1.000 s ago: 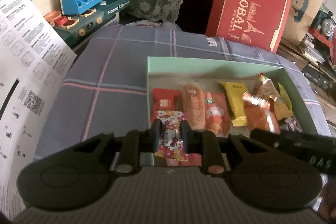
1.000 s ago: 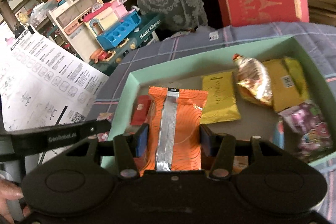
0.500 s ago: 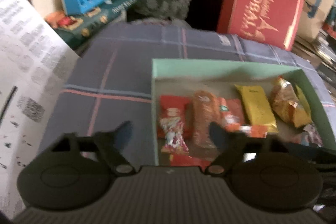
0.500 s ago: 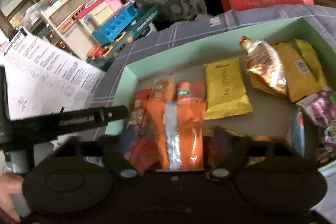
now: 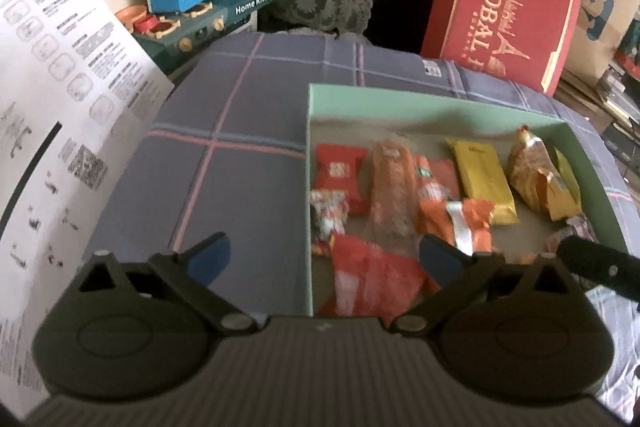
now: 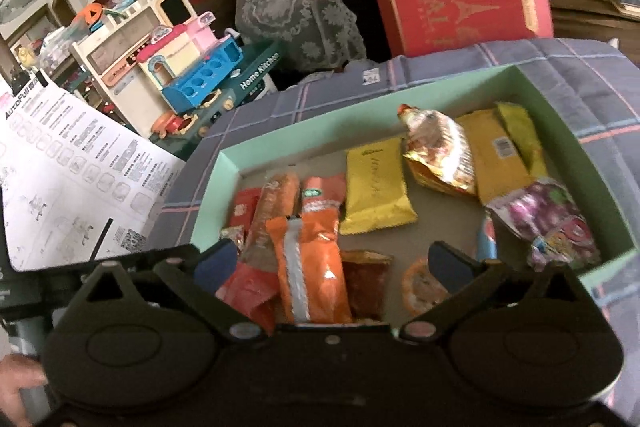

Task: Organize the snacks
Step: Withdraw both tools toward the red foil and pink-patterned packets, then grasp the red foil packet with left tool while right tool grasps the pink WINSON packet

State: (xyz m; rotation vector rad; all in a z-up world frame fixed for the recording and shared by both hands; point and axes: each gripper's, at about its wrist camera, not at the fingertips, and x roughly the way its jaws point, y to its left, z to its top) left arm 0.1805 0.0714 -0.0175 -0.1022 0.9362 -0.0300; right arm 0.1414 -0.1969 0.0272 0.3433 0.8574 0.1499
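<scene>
From the left wrist, the left claw [image 5: 326,259] has just been opening and now stands wide, holding nothing. Its blue pads [image 5: 210,259] are far apart, one over the checked cloth [image 5: 240,115], one over the green box [image 5: 420,99]. In the box lie a red snack [image 5: 340,173], a little white candy pack [image 5: 328,213] and a yellow pack [image 5: 482,183].

From the right wrist, the right claw [image 6: 330,261] has also just been opening and is wide, gripping nothing. The orange pack [image 6: 310,267] lies loose in the green box [image 6: 224,179] between the pads, on other snacks. A purple bag [image 6: 548,215] sits at the right wall
</scene>
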